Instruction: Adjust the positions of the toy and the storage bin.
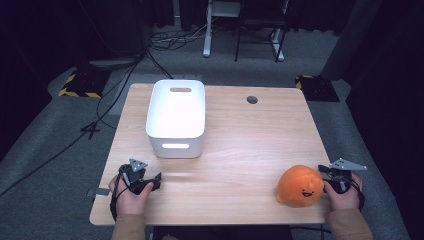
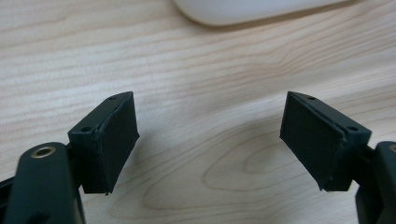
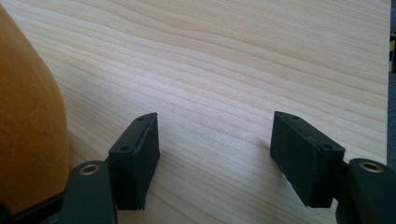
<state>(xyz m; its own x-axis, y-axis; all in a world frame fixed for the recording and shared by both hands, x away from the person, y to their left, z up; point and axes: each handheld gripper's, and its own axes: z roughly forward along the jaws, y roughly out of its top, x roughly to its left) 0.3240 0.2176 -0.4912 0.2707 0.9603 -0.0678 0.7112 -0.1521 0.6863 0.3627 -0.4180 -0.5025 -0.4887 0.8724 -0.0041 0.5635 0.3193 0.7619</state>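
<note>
The orange plush toy (image 1: 300,186) sits on the wooden surface (image 1: 250,145) near its front right corner, just beside the right claw (image 3: 215,158), whose jaws stand apart over bare wood (nothing between them). The left claw (image 2: 210,140) also gapes empty, near the white bin (image 1: 176,117)

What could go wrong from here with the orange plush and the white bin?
The orange plush sits near the table front edge; a sideways nudge from the open right gripper might roll it off. It lies beside the jaws, not between them, so closing now would likely miss. The white bin stands far across.
</note>
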